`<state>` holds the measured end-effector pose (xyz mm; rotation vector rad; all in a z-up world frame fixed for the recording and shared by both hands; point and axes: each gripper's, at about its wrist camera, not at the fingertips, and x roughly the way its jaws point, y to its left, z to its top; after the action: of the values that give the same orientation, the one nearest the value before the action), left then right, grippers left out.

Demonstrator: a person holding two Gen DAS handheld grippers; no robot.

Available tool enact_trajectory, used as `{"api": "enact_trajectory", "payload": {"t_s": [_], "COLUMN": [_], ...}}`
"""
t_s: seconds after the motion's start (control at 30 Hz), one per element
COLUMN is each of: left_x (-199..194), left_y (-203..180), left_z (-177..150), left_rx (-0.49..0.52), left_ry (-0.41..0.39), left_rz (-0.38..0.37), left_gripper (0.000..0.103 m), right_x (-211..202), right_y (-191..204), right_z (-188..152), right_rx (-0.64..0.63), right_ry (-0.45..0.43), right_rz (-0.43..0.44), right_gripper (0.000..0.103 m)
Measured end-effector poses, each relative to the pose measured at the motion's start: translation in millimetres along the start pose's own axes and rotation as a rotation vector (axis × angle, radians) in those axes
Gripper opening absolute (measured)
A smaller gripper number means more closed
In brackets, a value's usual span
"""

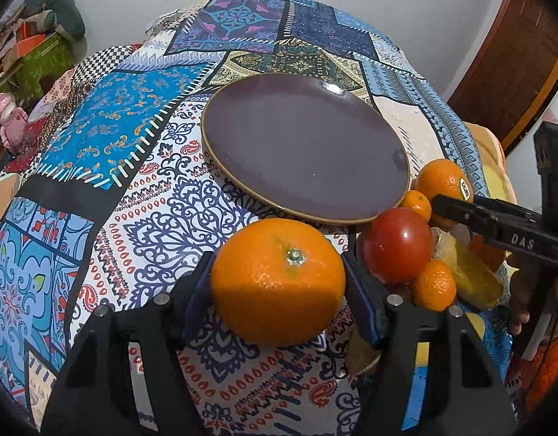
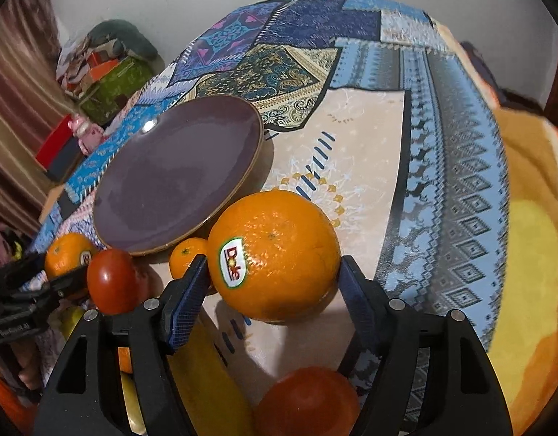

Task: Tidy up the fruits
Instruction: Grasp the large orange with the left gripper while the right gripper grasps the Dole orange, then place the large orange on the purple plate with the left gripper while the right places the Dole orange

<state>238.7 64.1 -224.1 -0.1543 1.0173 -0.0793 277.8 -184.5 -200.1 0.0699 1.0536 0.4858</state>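
My left gripper (image 1: pixel 277 279) is shut on a large orange (image 1: pixel 277 281), stem end up, held just above the cloth in front of the purple plate (image 1: pixel 304 149). My right gripper (image 2: pixel 273 283) has its pads on both sides of a large orange with a Dole sticker (image 2: pixel 275 254), which rests on the cloth beside the plate (image 2: pixel 177 174). A red tomato (image 1: pixel 397 245), small mandarins (image 1: pixel 433 285) and a yellow fruit (image 1: pixel 471 272) lie to the right in the left wrist view. The plate is empty.
A patchwork tablecloth (image 1: pixel 133 196) covers the table. In the right wrist view a tomato (image 2: pixel 109 279), a small mandarin (image 2: pixel 186 256), a banana (image 2: pixel 206 381) and a red-orange fruit (image 2: pixel 308 399) lie near my fingers. Boxes and clutter (image 1: pixel 31 54) stand beyond the table's far left.
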Motion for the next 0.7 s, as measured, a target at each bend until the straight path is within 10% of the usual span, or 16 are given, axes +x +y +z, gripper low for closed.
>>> {"api": "enact_trajectory", "payload": {"t_s": [0.7], "left_x": [-52.2], "left_y": [9.2], "left_z": [16.9], "left_rx": [-0.016], "left_ry": [-0.113], "left_rz": [0.045], "left_gripper": [0.066], "right_x": [-44.5], "right_y": [7.4], "right_z": [7.4], "right_rx": [-0.022], "right_ry": [-0.096], "right_rz": [-0.035], "right_gripper": [0.066]}}
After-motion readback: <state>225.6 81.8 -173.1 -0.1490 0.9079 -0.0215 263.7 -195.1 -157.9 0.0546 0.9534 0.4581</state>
